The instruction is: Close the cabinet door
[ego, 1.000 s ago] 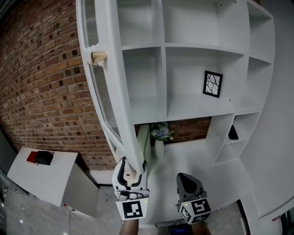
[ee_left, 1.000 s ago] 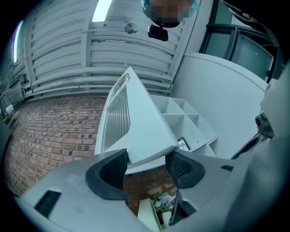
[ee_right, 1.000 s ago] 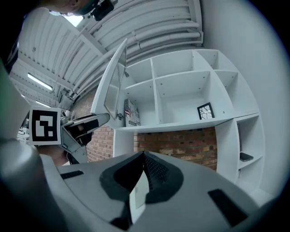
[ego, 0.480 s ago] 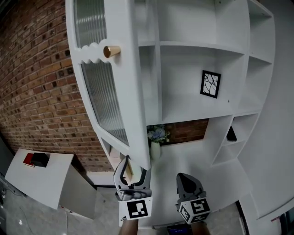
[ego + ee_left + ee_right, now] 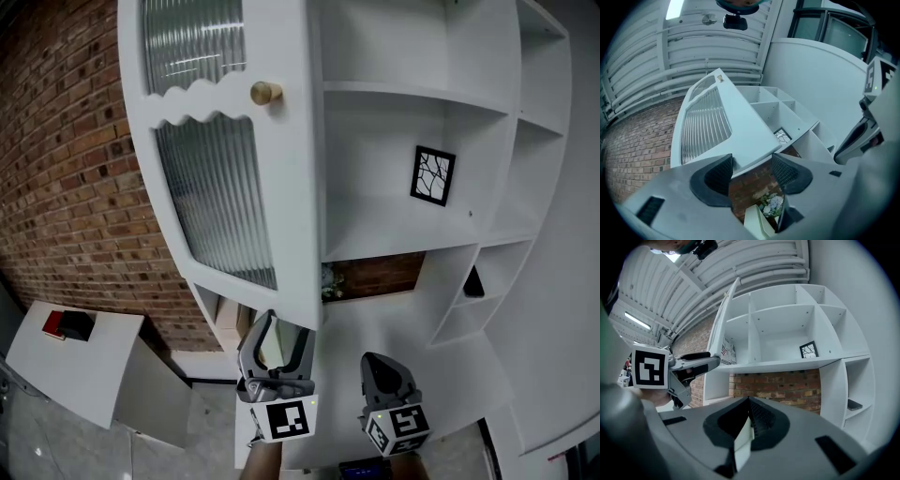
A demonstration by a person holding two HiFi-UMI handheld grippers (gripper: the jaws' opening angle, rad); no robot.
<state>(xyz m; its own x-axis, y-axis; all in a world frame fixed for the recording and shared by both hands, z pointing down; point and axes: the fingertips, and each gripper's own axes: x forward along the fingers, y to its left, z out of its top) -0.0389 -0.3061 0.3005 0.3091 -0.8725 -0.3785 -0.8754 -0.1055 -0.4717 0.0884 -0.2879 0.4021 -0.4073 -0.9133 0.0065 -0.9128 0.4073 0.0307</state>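
The white cabinet door (image 5: 281, 187) has ribbed glass and a brass knob (image 5: 265, 93). It stands part way across the open white shelving (image 5: 422, 94). My left gripper (image 5: 278, 330) is open just below the door. Its jaws straddle the door's lower corner (image 5: 752, 157); I cannot tell if the pads touch it. My right gripper (image 5: 382, 367) hangs shut with nothing in it, low in front of the shelving, right of the left one. In the right gripper view the door (image 5: 723, 319) shows edge-on with the left gripper (image 5: 710, 359) under it.
A small framed picture (image 5: 432, 174) stands on a middle shelf. A vase of flowers (image 5: 771, 206) sits in the brick-backed niche. A dark object (image 5: 473, 281) lies on a low right shelf. A brick wall (image 5: 66, 187) and a white side table (image 5: 84, 361) are at left.
The door has swung to the right, toward the shelving, and now shows its glass front. My left gripper has moved right with its lower corner. The right gripper has stayed put.
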